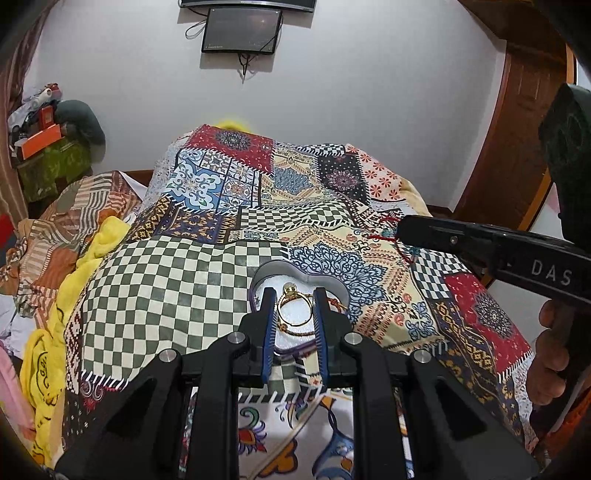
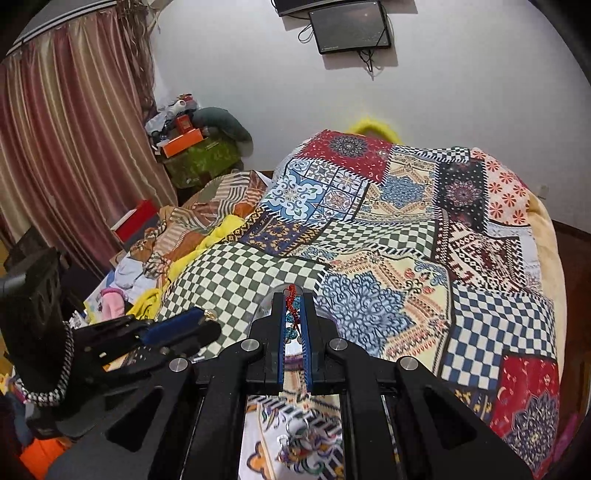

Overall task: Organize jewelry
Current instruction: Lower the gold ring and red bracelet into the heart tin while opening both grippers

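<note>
Between the blue ribbed pads of our left gripper (image 1: 294,295) sits a gold ring (image 1: 293,308) topped by a small round bead. The fingers stand close on either side of the hoop, but we cannot tell whether they actually pinch it. The ring is over the white padded lining of a heart-shaped box (image 1: 334,286) with a thin metallic wall and a purple rim, which rests on the quilt (image 1: 166,280) near its front edge, where the green-and-cream checkered patch ends. A thin gold chain (image 1: 301,332) curves along the lining just below the ring.

Our right gripper (image 2: 294,295) has its fingers drawn nearly together on a red cord bracelet (image 2: 291,301) strung with teal beads. The cord hangs in the narrow slot between the blue pads, above the box's far lobe. In the left wrist view the same bracelet trails in loops from that gripper's black tip over the quilt's right side.

The quilt is a smooth printed patchwork: checkerboards, blue scrollwork, red mandala squares and cream geometric panels, draped over a rounded mound. Off its left edge lie a crumpled yellow cloth (image 1: 74,258) and a striped brown blanket (image 1: 74,210). Beyond them a cluttered stand holds an orange box (image 2: 183,142), with pink pleated curtains (image 2: 66,129) at the left. On the plain white wall hangs a dark screen (image 1: 242,29) with dangling cables.
</note>
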